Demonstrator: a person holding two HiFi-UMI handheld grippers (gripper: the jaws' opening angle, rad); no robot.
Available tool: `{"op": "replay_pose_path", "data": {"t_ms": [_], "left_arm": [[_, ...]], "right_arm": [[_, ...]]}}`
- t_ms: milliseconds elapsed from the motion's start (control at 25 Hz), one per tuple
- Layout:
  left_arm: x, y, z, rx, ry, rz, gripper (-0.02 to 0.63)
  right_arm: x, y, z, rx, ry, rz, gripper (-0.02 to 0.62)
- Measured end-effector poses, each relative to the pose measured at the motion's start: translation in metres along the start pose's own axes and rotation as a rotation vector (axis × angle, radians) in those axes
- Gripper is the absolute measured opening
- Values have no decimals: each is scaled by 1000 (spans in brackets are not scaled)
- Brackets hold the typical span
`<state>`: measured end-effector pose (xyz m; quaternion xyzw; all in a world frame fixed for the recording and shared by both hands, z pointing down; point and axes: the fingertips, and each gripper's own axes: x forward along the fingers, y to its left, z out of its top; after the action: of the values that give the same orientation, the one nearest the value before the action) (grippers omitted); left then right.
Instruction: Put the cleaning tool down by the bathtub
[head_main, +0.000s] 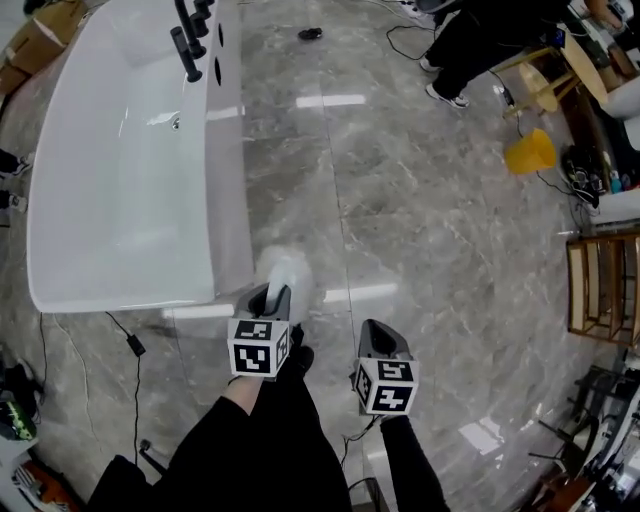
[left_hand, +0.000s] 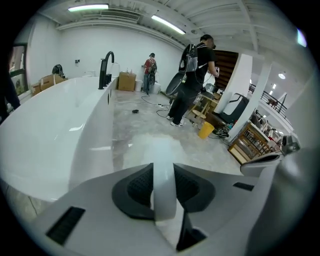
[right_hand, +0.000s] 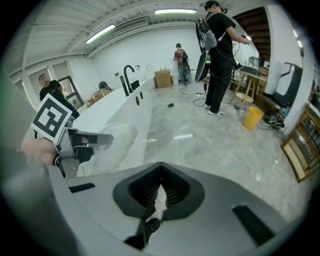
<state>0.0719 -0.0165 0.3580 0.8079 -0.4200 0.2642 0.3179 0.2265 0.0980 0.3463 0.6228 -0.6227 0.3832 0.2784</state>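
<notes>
The left gripper (left_hand: 163, 186) has its fingers grasping the cleaning tool (head_main: 286, 270), with the bathtub (head_main: 228, 200) at ten o'clock. The right gripper (right_hand: 159, 192) is clenched, empty. Released this high, the tool could drop and skid across the slick floor (head_main: 420, 220).

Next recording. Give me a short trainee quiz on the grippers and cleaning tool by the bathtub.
1. True or false: the left gripper is shut on the cleaning tool.
2. Relative to the bathtub, the tool's fluffy head is: A inside; B beside it, over the floor; C on its rim.
3. Fill in: the right gripper is empty, its jaws ____.
Key: 1 true; 2 B; 3 shut.
</notes>
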Motion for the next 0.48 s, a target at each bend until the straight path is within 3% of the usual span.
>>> {"op": "replay_pose_path", "data": {"t_ms": [240, 480], "left_arm": [[78, 45, -17, -89, -3, 65, 95], [149, 89, -28, -107, -8, 109, 95]], "right_arm": [[85, -8, 16, -50, 9, 32, -1], [174, -5, 29, -84, 5, 70, -2]]}}
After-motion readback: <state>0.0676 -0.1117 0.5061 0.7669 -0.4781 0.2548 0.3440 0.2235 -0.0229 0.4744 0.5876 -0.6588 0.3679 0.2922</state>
